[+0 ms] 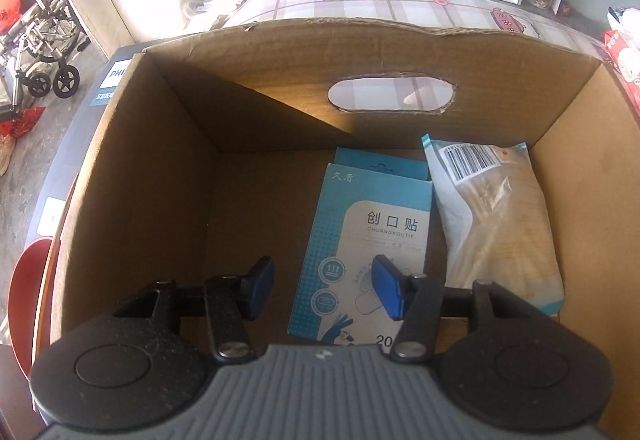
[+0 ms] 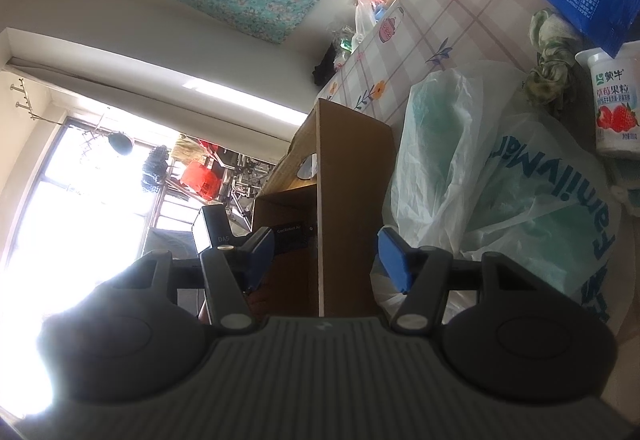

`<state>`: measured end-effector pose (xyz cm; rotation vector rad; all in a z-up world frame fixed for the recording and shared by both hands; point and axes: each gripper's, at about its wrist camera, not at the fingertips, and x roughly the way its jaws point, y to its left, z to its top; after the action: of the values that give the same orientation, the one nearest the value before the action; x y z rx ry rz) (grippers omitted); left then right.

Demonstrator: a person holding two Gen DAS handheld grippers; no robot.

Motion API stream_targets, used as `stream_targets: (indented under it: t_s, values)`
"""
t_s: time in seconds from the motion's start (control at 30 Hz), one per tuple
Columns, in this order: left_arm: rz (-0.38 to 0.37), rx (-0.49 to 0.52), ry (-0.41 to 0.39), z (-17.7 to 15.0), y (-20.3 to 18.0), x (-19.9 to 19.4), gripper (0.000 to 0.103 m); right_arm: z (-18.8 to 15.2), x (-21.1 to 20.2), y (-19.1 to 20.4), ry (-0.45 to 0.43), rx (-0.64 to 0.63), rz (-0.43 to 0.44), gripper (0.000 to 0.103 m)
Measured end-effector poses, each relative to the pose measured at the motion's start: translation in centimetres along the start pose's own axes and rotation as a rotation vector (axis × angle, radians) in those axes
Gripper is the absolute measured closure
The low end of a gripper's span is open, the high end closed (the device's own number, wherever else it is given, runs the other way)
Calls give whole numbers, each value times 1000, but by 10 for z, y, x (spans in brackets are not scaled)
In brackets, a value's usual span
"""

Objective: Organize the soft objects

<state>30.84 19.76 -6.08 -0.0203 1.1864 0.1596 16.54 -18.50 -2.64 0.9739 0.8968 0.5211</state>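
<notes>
The right hand-held gripper (image 2: 326, 258) is spread wide and holds nothing. The white plastic bag (image 2: 500, 176) lies on the worktop (image 2: 452, 20) just past its right finger, stretching away, nearer this one. The left hand-held gripper (image 1: 324, 286), also spread, hangs over the cardboard box (image 1: 168, 144).

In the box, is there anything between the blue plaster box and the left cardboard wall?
No. In the left wrist view, only bare, shaded cardboard floor lies between the blue plaster box and the left wall of the cardboard box.
</notes>
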Motion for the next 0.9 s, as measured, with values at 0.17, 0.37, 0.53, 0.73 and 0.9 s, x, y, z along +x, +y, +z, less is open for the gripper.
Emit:
stream_targets:
  t_s: [0.17, 0.37, 0.53, 0.73, 0.9]
  values:
    - [-81, -100, 38, 2, 6, 5, 45, -1, 0, 1, -3, -1, -1, 44]
    - [-99, -221, 62, -3, 21, 0, 45, 1, -6, -1, -17, -2, -7, 44]
    - [-87, -301, 119, -12, 31, 6, 40, 1, -4, -3, -13, 5, -3, 43]
    - [-175, -401, 174, -21, 35, 11, 38, -1, 0, 0, -3, -1, 4, 43]
    - [-207, -434, 173, -25, 28, 13, 45, 0, -4, -2, -15, 5, -1, 42]
